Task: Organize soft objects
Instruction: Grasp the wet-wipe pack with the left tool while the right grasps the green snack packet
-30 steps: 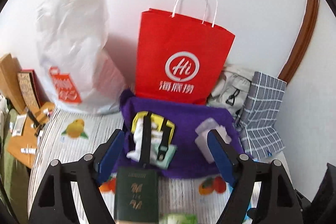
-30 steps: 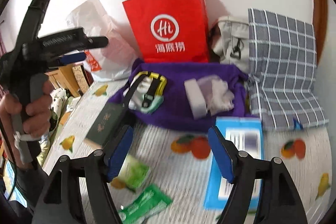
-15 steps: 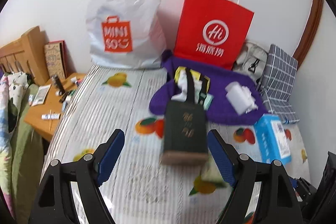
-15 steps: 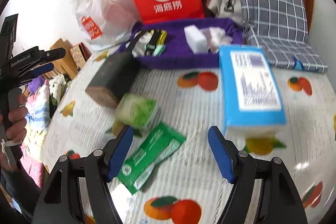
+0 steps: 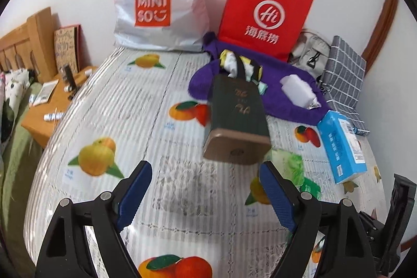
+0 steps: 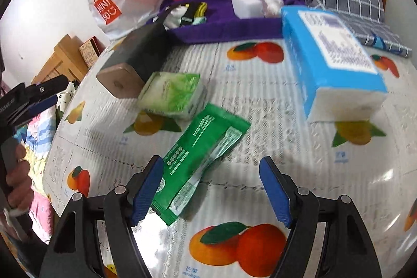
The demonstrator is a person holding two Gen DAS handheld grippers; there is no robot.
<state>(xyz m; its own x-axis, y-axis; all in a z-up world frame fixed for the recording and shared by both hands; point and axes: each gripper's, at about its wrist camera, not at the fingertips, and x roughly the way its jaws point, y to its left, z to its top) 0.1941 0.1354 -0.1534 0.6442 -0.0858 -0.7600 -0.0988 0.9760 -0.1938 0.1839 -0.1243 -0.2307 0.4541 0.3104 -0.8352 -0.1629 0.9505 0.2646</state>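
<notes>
- The left gripper (image 5: 206,193) is seen with its jaws opening over the fruit-print tablecloth (image 5: 125,106); nothing lies between them.
- The right gripper (image 6: 211,188) is spread, unclenched; the green packet (image 6: 200,160) lies flat just beside its left finger.
- A blue tissue pack (image 6: 325,56) rests far right, and a green tissue pack (image 6: 172,94) sits left, against the dark box (image 6: 138,59).

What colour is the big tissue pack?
Blue with white ends; the tissue pack shows best in the right wrist view.

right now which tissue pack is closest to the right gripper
The flat dark green pack, lying by the right gripper; the light green pack and blue pack lie farther off.
</notes>
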